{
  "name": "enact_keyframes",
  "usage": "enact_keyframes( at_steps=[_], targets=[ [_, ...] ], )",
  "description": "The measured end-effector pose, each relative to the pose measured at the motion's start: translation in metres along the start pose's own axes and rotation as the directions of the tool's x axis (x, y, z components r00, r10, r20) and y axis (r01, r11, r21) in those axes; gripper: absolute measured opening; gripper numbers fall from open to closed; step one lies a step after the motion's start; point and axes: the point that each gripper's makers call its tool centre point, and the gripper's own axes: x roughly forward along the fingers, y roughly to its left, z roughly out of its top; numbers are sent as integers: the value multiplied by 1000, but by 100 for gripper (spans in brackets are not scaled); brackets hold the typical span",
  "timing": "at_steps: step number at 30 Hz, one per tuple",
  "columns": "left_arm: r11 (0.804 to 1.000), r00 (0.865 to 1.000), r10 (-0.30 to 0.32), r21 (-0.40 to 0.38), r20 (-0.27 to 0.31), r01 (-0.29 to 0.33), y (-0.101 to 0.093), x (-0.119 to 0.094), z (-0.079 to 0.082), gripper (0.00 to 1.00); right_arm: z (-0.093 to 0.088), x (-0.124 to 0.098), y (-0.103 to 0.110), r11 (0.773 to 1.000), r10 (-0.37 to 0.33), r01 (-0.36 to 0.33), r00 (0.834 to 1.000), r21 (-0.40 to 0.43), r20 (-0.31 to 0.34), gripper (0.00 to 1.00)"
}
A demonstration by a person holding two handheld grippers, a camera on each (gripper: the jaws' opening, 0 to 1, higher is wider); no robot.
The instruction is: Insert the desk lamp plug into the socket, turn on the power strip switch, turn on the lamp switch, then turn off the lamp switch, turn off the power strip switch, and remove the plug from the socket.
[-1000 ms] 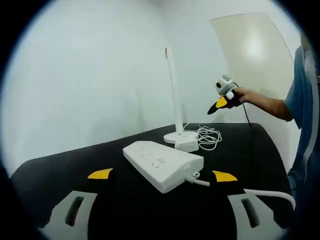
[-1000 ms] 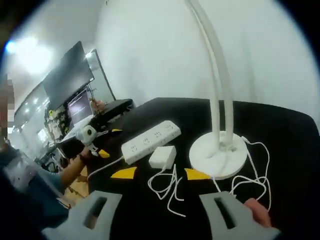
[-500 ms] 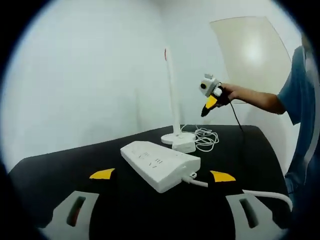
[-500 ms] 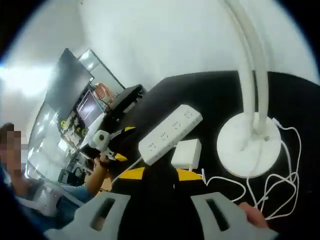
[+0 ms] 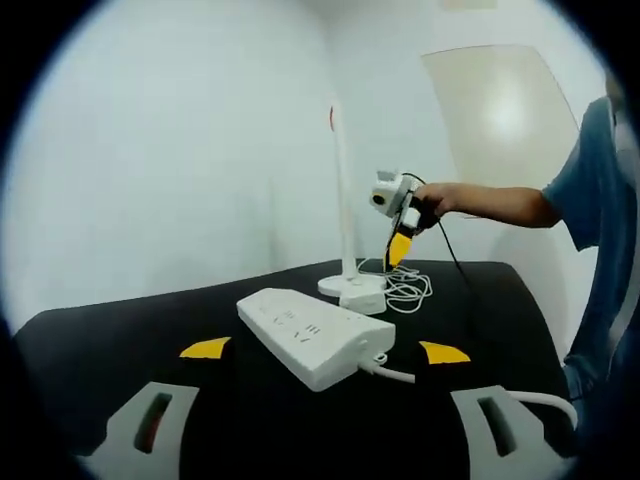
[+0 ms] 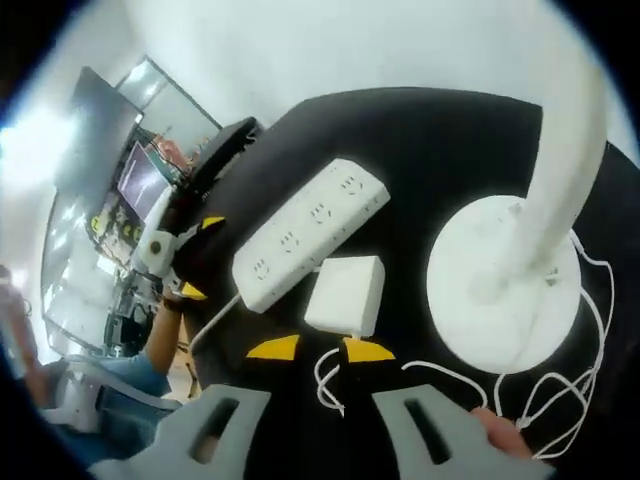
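A white power strip (image 5: 310,335) lies on the black table (image 5: 120,330) just ahead of my left gripper (image 5: 325,351), which is open and holds nothing. Behind it stands the white desk lamp (image 5: 343,190) beside its square white plug (image 5: 367,296). My right gripper (image 5: 398,247), held by a hand, points down over the plug. In the right gripper view, my right gripper (image 6: 321,349) hovers with its jaws a little apart, nothing between them, just short of the plug (image 6: 347,294). The power strip (image 6: 310,228) lies beyond it and the lamp base (image 6: 505,285) to the right. The left gripper (image 6: 200,257) shows at far left.
The thin white lamp cord (image 6: 505,385) lies in loose loops beside the lamp base and under my right jaws. The strip's thick cable (image 5: 395,372) runs off to the right. A plain wall stands behind the table. Monitors (image 6: 135,185) are beyond the table's far side.
My right gripper has come down and in toward the plug by the lamp base, and its jaws have narrowed. My left gripper has barely moved.
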Motion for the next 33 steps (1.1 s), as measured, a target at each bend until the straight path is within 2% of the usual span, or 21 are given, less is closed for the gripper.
enact_keyframes(
  at_steps=[9, 12, 26, 29, 33],
  targets=[
    [1000, 1000, -12, -2, 8, 12, -4, -2, 2, 69, -18, 13, -4, 997, -82, 81, 993, -10, -86, 15],
    [1000, 1000, -16, -5, 9, 16, -4, -2, 3, 69, -19, 15, -12, 996, -94, 94, 990, -7, -106, 15],
    [1000, 1000, -23, -12, 11, 23, -5, -2, 3, 69, -27, 33, -11, 997, -61, 67, 989, 34, -135, 12],
    [1000, 1000, -25, -12, 8, 25, -6, -1, 3, 69, -23, 34, -17, 998, -45, 51, 991, 44, -123, 12],
    [1000, 1000, -25, -15, 9, 25, -5, -1, 3, 69, -23, 35, -16, 996, -11, 18, 996, 83, -92, 12]
  ],
)
